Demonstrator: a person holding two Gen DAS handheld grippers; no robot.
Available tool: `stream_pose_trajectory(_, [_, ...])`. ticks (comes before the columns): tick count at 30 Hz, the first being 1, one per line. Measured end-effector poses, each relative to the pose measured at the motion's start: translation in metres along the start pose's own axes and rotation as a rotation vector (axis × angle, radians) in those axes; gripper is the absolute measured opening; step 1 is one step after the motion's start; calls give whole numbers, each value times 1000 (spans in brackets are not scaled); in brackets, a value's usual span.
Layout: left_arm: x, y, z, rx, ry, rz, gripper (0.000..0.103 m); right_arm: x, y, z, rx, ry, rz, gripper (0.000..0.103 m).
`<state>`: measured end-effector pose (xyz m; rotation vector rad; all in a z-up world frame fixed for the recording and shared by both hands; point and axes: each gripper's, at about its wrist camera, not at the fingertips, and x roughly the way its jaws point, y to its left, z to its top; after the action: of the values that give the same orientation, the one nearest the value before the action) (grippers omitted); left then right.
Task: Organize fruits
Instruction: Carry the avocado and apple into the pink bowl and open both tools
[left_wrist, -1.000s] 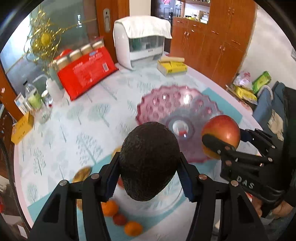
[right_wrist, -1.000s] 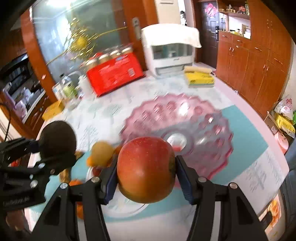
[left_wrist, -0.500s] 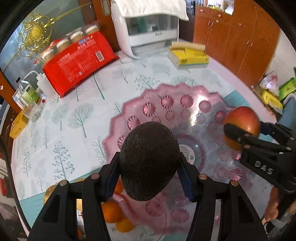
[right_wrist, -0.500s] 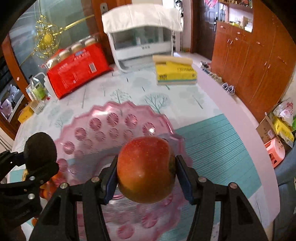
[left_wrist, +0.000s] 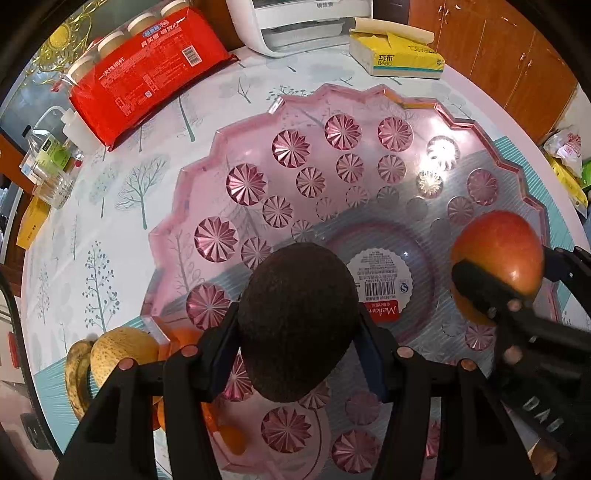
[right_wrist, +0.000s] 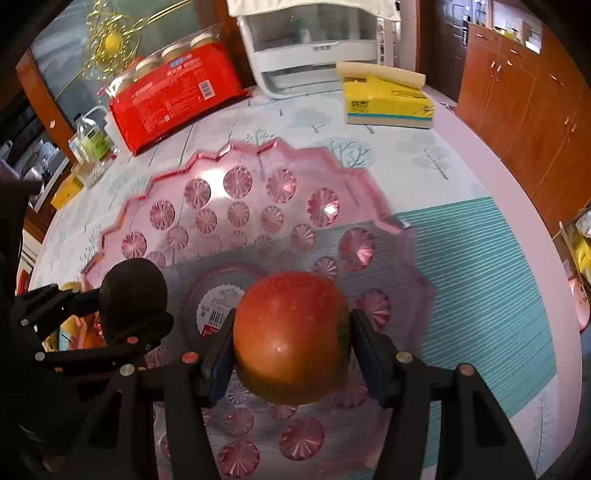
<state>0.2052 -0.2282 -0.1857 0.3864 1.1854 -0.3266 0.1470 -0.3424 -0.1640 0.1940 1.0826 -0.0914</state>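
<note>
Above the pink dish (left_wrist: 207, 206), which sits on a table (left_wrist: 110, 192) covered with a tree-print cloth, two grippers hang side by side, both pointing steeply down. The left gripper (left_wrist: 297, 332) has its fingers partly closed on a dark, rough avocado (left_wrist: 297, 325); the blue pads press on both sides of it. The avocado is over the near left part of the dish, close to the round label (left_wrist: 380, 277) in the middle. The right gripper (right_wrist: 291, 347) holds a red apple (right_wrist: 291, 336) in the same way, with its fingers about as far apart as the apple is wide, and the pads touching its flanks. The apple is over the near right part of the dish. I cannot tell if either fruit touches the dish floor. At the left rim of the dish, a yellow-brown fruit (left_wrist: 122, 354) and some oranges (left_wrist: 229, 439) lie on the table, partly hidden behind the left gripper. At the far side of the table are a red pack (left_wrist: 147, 70), a yellow tissue pack (left_wrist: 402, 59) and a white appliance (left_wrist: 295, 22).
</note>
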Motion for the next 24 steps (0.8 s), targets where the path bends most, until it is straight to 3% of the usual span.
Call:
stream_pose_trajectory(4, [5,1,1,-15,29,-10,57,0,4,-1,-15,-15,-10,61])
stream_pose_trajectory(11, [4,6,5,-34,27,-39,64,-3,-3,0,8,-49,52,63])
stream_pose_trajectory(17, [4,10,8,-63,21,-44,65,0,-6,5,30,-19,68,63])
stream_pose_trajectory(24, [4,10,9,-68,17,-40,66,0,-6,3,7,-58,81,63])
